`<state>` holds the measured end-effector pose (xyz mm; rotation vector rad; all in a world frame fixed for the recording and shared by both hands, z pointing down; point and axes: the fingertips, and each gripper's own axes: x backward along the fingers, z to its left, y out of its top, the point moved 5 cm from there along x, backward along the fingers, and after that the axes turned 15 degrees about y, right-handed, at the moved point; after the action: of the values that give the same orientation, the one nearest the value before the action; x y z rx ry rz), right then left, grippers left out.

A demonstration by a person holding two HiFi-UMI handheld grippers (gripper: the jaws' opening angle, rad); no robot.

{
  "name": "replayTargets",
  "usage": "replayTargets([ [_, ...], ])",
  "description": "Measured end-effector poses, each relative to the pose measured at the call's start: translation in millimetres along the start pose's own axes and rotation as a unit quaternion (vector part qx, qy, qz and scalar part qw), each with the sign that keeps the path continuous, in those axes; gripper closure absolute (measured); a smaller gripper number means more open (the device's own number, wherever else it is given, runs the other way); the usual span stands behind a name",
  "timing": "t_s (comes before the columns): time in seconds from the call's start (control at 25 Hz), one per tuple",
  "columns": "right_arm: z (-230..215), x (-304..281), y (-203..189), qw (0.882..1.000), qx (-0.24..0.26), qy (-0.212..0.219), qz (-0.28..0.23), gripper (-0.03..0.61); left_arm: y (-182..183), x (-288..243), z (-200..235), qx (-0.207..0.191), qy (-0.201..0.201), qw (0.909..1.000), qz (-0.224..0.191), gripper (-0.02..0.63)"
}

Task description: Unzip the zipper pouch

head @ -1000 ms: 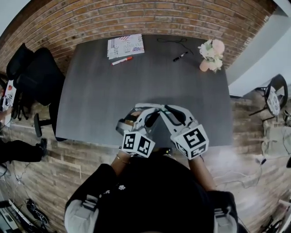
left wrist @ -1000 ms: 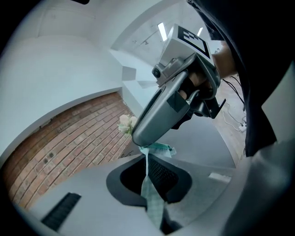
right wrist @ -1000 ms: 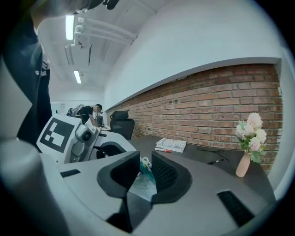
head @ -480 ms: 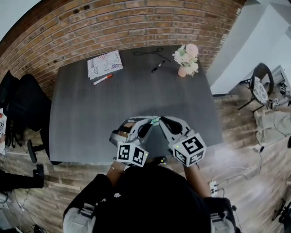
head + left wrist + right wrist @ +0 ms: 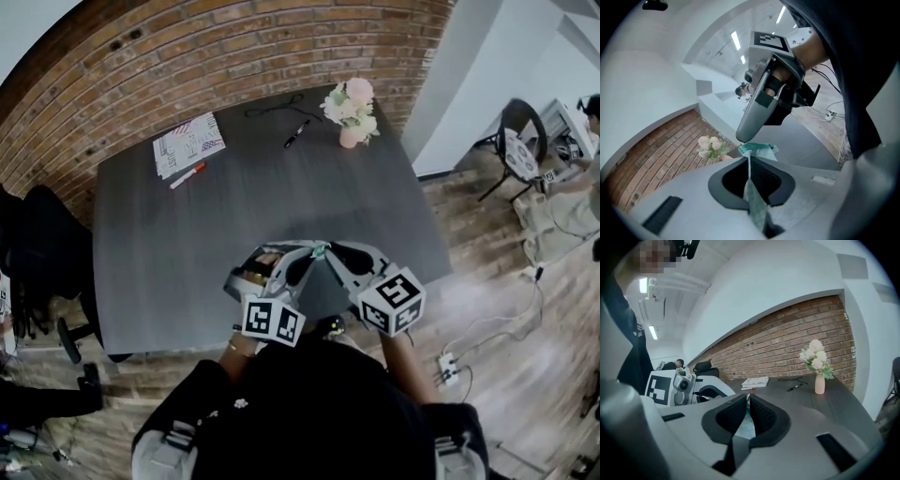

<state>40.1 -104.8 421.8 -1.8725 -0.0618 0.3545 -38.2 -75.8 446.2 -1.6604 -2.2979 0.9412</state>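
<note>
A small teal and white zipper pouch (image 5: 320, 250) hangs in the air between my two grippers, just above the near edge of the dark grey table (image 5: 234, 216). My left gripper (image 5: 307, 253) is shut on one end of it. In the left gripper view the pouch fabric (image 5: 759, 151) runs out from between the pressed pads (image 5: 761, 176). My right gripper (image 5: 330, 251) meets it tip to tip and is shut on the teal end. A strip of the pouch (image 5: 745, 427) shows between the closed jaws in the right gripper view.
At the table's far side stand a pink vase of flowers (image 5: 350, 111), a black marker (image 5: 296, 133) and a black cable (image 5: 281, 105). A booklet (image 5: 187, 143) and a red marker (image 5: 187, 175) lie at the far left. A black chair (image 5: 37, 253) stands left of the table.
The head view has swung, so the table now sits turned in the picture. Both grippers have shifted sideways together and rolled a little. They still hold the pouch between them.
</note>
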Motion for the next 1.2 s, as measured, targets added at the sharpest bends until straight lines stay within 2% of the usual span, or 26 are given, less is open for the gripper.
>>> replayTargets([
  [0.12, 0.7, 7.1, -1.4, 1.000, -0.001, -0.012, -0.003, 0.569, 5.7, -2.7, -3.8, 0.005, -0.007, 0.9999, -0.009, 0.606],
  [0.6, -3.6, 21.7, 2.8, 0.997, 0.038, -0.071, 0.007, 0.577, 15.2, -9.9, 1.3, 0.076, -0.015, 0.9967, -0.024, 0.607],
  [0.88, -7.3, 23.8, 2.3, 0.995, 0.051, -0.087, -0.001, 0.577, 16.8, -12.0, -0.2, 0.085, -0.023, 0.9956, -0.033, 0.606],
  [1.2, -10.7, 25.5, -6.1, 0.995, 0.034, -0.098, 0.005, 0.577, 16.3, -15.4, -3.2, 0.088, -0.032, 0.9950, -0.033, 0.606],
])
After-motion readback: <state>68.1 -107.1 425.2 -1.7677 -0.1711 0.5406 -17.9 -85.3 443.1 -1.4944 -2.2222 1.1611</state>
